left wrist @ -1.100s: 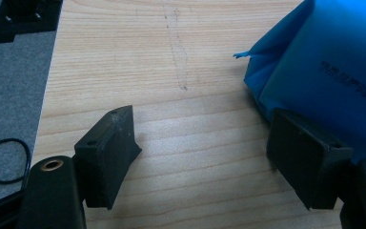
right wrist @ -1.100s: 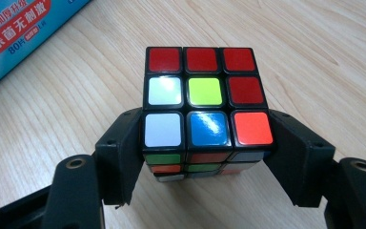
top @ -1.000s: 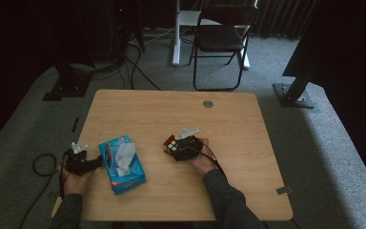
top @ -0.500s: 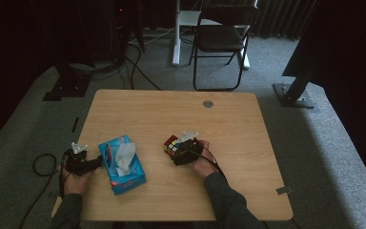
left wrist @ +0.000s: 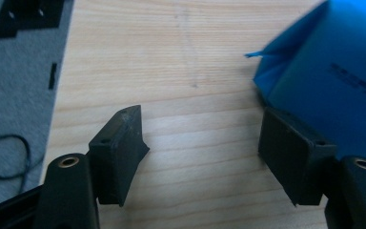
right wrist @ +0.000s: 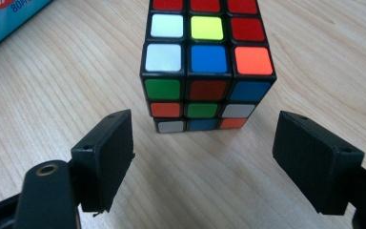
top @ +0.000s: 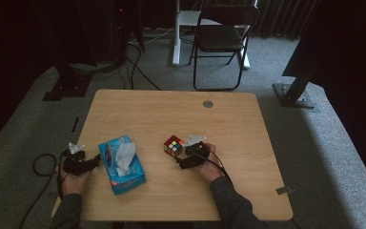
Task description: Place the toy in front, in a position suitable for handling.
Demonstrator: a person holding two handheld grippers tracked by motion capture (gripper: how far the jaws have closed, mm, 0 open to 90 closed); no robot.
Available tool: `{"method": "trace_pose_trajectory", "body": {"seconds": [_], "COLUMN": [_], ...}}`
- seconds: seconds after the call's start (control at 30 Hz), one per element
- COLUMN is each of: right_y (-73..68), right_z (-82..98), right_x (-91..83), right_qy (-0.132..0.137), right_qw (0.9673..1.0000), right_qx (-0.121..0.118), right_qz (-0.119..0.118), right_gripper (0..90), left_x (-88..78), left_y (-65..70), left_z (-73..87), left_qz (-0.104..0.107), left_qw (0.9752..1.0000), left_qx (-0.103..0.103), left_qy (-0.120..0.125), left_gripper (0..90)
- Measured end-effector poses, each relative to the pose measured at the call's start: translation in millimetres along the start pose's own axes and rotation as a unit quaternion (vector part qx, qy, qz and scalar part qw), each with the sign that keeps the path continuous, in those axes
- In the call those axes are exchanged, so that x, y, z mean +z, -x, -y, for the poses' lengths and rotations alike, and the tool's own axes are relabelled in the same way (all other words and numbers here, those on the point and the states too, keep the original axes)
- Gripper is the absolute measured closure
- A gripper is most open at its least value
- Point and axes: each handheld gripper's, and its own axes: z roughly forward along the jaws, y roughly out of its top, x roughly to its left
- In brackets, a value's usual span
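Observation:
A scrambled colour cube [top: 174, 145] [right wrist: 205, 62] rests on the wooden table [top: 171, 109] at its front middle. My right gripper [top: 180, 158] [right wrist: 202, 148] sits just behind it. Its jaws have just been opening, and the cube stands in front of the pads without touching them. A blue tissue box [top: 121, 164] [left wrist: 324, 71] lies at the front left with a white tissue sticking out. My left gripper [top: 94, 161] [left wrist: 202, 143] is at the table's left edge beside the box. Its jaws have just been closing a little, with only bare wood between them.
A corner of the tissue box [right wrist: 9, 14] lies left of the cube. A round grommet [top: 208, 103] is set near the table's far edge. A folding chair [top: 221, 38] stands beyond the table. A cable loop [top: 43, 164] lies on the carpet at the left.
The right gripper's jaws have spread and drawn back slightly from the cube, which stays where it was. The left hand and the tissue box have not moved.

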Motion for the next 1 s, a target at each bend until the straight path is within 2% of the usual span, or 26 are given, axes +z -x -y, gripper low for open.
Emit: {"method": "trace_pose_trajectory", "body": {"seconds": [0.13,0.23,0.43,0.53,0.67,0.87,0.9,1.0], "right_y": [-0.8,-3.8,-7.0,-6.8,-6.1,-4.8,-3.8,-1.8], "right_z": [4.6,8.3,16.6,17.5,17.9,20.5,22.9,25.3], "right_x": [-0.1,0.5,2.7,2.0,-2.4,-5.3,-5.8,-6.1], "right_qy": [0.003,0.005,0.002,-0.006,-0.002,-0.005,-0.008,-0.009], "right_qw": [0.9999,0.9999,0.9999,0.9998,0.9998,0.9998,0.9997,0.9996], "right_qx": [0.009,0.013,0.017,0.017,0.017,0.018,0.021,0.024], "right_qz": [-0.007,-0.009,-0.005,0.000,0.002,0.005,0.007,0.009], "right_gripper": [21.5,21.5,21.7,21.8,21.8,21.8,21.9,21.9], "left_x": [-9.8,-16.7,-34.7,-39.0,-45.3,-52.8,-62.4,-72.8], "left_y": [-7.6,-7.3,5.1,11.6,17.7,21.4,26.6,33.6], "left_z": [-1.6,-3.9,-15.0,-19.7,-25.9,-31.5,-37.3,-44.0], "left_qz": [0.011,0.010,0.024,0.027,0.026,0.029,0.031,0.034], "left_qw": [0.9993,0.9992,0.9983,0.9982,0.9979,0.9975,0.9965,0.9950], "left_qx": [-0.030,-0.031,-0.015,-0.007,0.004,-0.004,0.002,0.010], "left_qy": [0.019,0.024,0.050,0.053,0.060,0.064,0.077,0.093], "left_gripper": [33.3,33.2,33.1,32.9,32.9,31.8,31.8,31.8]}}
